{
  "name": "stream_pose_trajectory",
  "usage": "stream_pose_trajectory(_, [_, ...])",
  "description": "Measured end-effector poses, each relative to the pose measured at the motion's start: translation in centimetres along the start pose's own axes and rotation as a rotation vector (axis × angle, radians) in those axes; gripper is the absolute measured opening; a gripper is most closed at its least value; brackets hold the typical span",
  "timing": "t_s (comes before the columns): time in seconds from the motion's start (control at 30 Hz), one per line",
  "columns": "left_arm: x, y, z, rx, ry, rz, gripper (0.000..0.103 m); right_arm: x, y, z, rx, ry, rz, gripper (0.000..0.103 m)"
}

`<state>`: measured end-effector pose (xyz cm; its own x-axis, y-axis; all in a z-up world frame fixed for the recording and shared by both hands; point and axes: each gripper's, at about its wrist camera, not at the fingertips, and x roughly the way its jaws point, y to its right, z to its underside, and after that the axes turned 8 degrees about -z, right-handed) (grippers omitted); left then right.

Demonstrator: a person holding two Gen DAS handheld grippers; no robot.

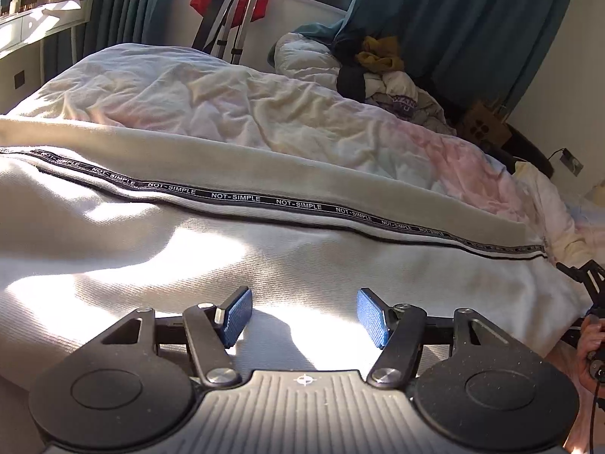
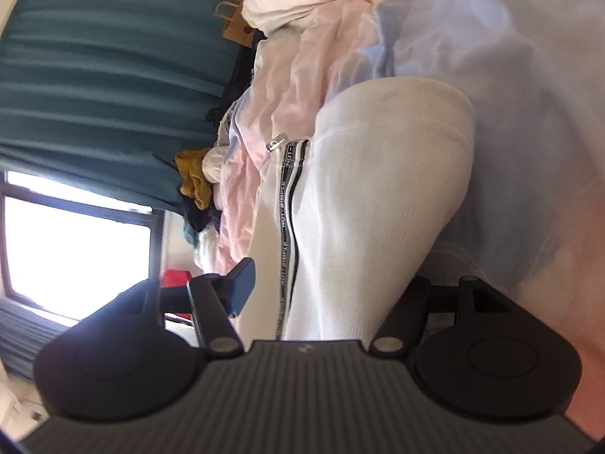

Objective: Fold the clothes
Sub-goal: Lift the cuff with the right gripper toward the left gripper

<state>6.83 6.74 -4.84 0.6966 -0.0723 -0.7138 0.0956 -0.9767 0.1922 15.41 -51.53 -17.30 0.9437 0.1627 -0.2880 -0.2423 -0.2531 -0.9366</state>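
Note:
White trousers (image 1: 189, 265) with a black "NOT-SIMPLE" side stripe (image 1: 234, 196) lie spread across the bed. My left gripper (image 1: 304, 316) hovers just above the white fabric, jaws wide open and empty. In the right wrist view, rolled sideways, the trousers (image 2: 378, 208) pass between the jaws of my right gripper (image 2: 325, 295). Its left blue pad (image 2: 242, 287) stands apart from the cloth; the right finger is hidden behind the fabric. The right gripper also shows at the right edge of the left wrist view (image 1: 590, 283).
A rumpled pastel duvet (image 1: 264, 113) covers the bed behind the trousers. A pile of clothes (image 1: 378, 68) sits at the far end by teal curtains (image 1: 472, 19). A tripod (image 1: 234, 11) and a white desk (image 1: 34, 26) stand at the back left.

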Motion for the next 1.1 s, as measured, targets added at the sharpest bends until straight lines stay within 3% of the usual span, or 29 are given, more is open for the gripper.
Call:
stream_pose_trajectory(0.07, [0.5, 0.0, -0.5, -0.006, 0.002, 0.002, 0.063, 0.6, 0.0, 0.1, -0.04, -0.011, 0.039, 0.059])
stream_pose_trajectory(0.13, [0.7, -0.1, -0.8, -0.015, 0.002, 0.002, 0.063, 1.0, 0.1, 0.2, -0.071, -0.015, 0.069, 0.043])
stream_pose_trajectory(0.17, [0.7, -0.2, -0.9, -0.021, 0.002, 0.004, 0.063, 1.0, 0.0, 0.2, -0.089, -0.01, 0.079, 0.027])
stream_pose_trajectory(0.27, [0.4, -0.6, -1.3, -0.035, 0.014, 0.003, 0.062, 0.6, -1.1, 0.4, -0.158, 0.014, 0.079, 0.014])
stream_pose_trajectory(0.37, [-0.3, -0.7, -1.7, -0.026, 0.038, -0.004, 0.062, -0.4, -4.2, 1.1, -0.298, 0.045, 0.075, 0.013])
stream_pose_trajectory(0.47, [-1.1, -0.9, -2.1, -0.023, 0.06, 0.005, 0.062, -1.8, -8.9, 2.4, -0.429, 0.089, 0.008, 0.012])
stream_pose_trajectory(0.7, [-2.5, -1.7, -2.6, -0.053, 0.09, 0.067, 0.063, -3.8, -19.6, 8.2, -0.73, 0.119, -0.118, 0.012])
stream_pose_trajectory(0.93, [-4.6, -5.2, -4.2, -0.174, 0.165, 0.085, 0.063, -4.4, -26.8, 18.4, -1.067, 0.059, -0.269, 0.012])
stream_pose_trajectory(1.1, [-6.0, -9.2, -4.9, -0.317, 0.208, 0.087, 0.063, -3.4, -26.1, 27.2, -1.339, -0.028, -0.276, 0.012])
